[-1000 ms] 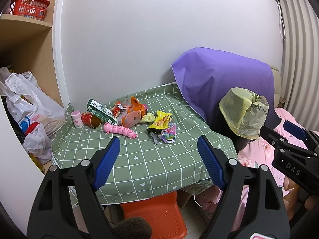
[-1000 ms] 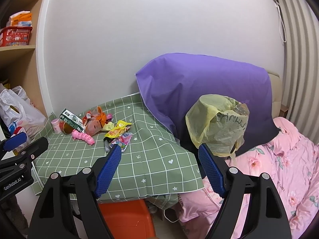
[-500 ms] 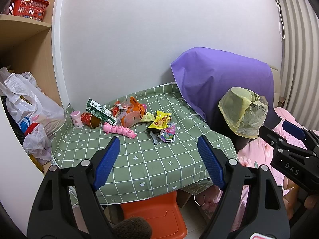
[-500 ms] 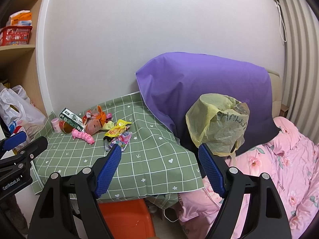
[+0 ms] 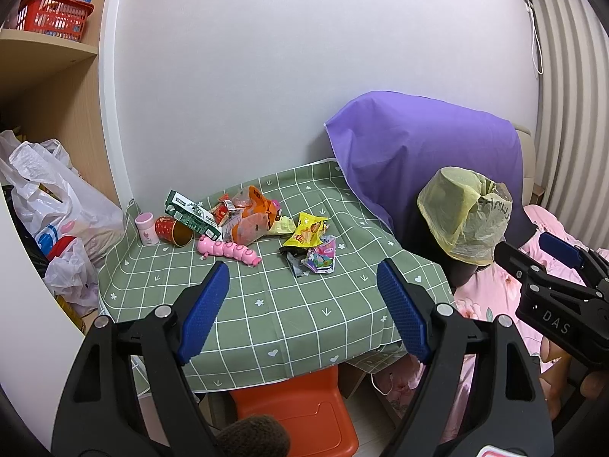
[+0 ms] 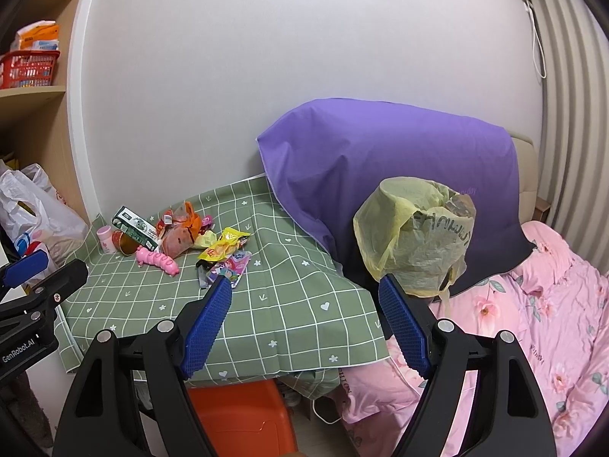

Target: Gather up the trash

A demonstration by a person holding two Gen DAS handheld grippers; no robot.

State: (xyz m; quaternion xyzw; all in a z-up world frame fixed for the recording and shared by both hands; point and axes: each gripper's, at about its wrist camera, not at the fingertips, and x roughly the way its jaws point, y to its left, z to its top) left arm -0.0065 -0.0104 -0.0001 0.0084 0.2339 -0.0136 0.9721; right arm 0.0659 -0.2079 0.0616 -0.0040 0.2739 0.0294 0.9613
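On the green tablecloth (image 5: 266,304), pink caterpillar toy (image 5: 228,250) — long axis left-right, head left.

Purple cloth (image 6: 384,175), pink bedding (image 6: 540,327), probably orange stool (image 5: 300,407).

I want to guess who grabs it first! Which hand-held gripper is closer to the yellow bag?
Right. The right hand-held gripper is open just in front of the yellow bag, one fingertip almost under it. The left hand-held gripper is open over the table, with the bag off to its right.
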